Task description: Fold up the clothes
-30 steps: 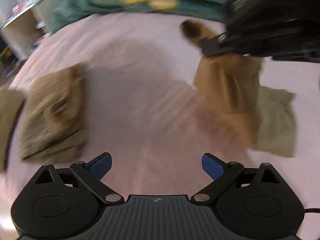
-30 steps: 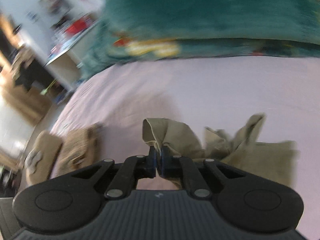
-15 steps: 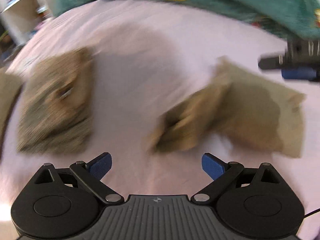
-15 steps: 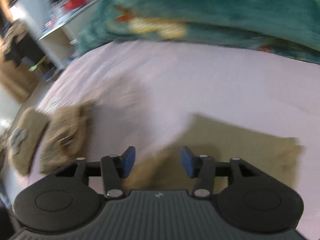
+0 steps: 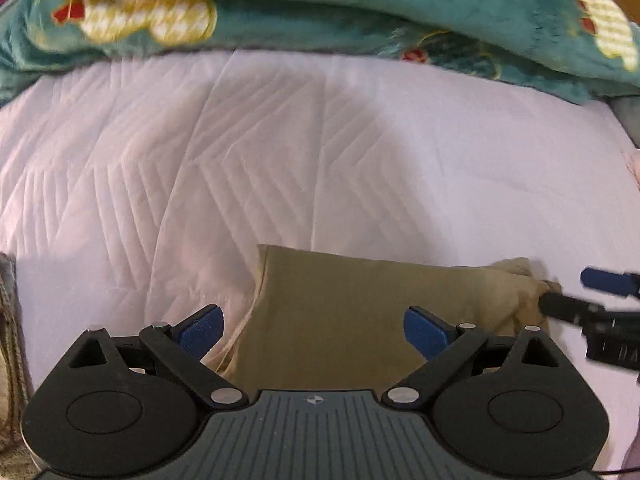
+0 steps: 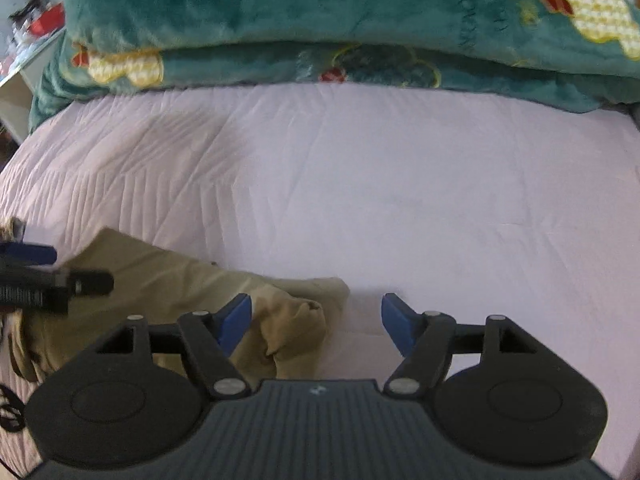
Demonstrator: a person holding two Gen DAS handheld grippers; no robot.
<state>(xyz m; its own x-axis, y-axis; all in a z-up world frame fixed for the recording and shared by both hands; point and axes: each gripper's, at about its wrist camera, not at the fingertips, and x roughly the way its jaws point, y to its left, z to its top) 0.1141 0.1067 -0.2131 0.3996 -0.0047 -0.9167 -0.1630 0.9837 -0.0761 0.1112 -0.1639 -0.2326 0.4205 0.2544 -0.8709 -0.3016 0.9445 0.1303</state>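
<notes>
Right gripper (image 6: 316, 322) opening over khaki garment (image 6: 168, 280) (unheld).

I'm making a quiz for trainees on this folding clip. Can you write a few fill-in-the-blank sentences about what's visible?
1. The khaki garment lies on a ____ quilt.
2. Across the far side of the bed lies a ____ blanket.
3. The pads on both grippers are ____ in colour.
4. Nothing is pinched by the right gripper; its jaws are ____.

Missing words: pink; green; blue; opening

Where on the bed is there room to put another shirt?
The big bare stretch of pink bedspread between the green blanket and the tan cloth is free. It's crowded near the front, where the cloth lies under both grippers, and at the left edge by another garment.
</notes>
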